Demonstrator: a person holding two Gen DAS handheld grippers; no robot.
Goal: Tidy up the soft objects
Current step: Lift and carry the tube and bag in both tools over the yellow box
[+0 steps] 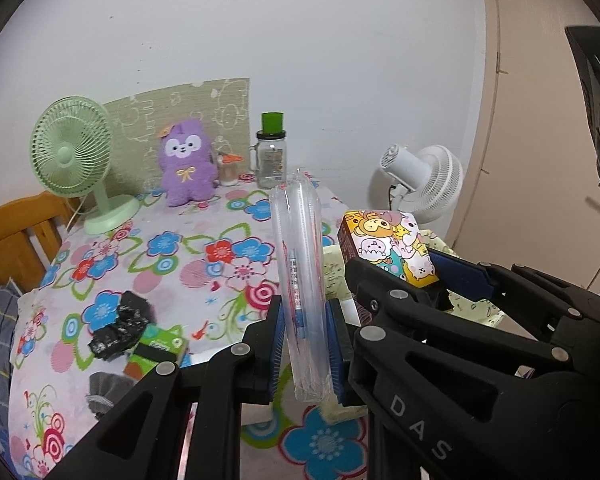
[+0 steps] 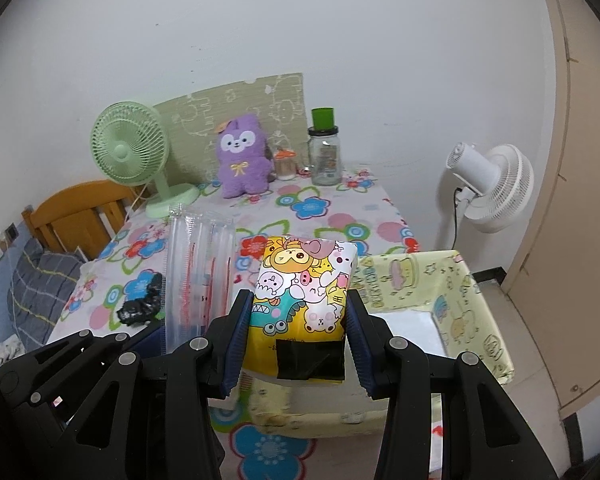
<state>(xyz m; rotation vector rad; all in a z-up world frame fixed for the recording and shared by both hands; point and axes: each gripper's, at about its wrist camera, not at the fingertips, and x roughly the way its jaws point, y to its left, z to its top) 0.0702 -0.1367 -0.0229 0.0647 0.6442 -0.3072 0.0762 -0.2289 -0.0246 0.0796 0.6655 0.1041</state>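
Observation:
My left gripper (image 1: 306, 320) is shut on a clear plastic packet (image 1: 298, 248) with red and blue print, which stands upright between the blue pads above the flowered tablecloth (image 1: 172, 248). To its right, my right gripper (image 2: 300, 308) is shut on a soft yellow cartoon-print pack (image 2: 304, 272) with a black tape patch on its near face. The two grippers sit side by side. An open pale-yellow fabric bin (image 2: 472, 280) lies just beyond and to the right of the cartoon pack, at the table's right front corner. The clear packet (image 2: 200, 264) also shows at the left of the right wrist view.
A purple plush toy (image 2: 242, 160), a green desk fan (image 2: 130, 148) and a glass jar with a green lid (image 2: 325, 152) stand at the table's back. A crumpled black bag (image 1: 120, 328) and a green packet (image 1: 158, 348) lie front left. A white floor fan (image 2: 488, 184) stands right, a wooden chair (image 2: 76, 212) left.

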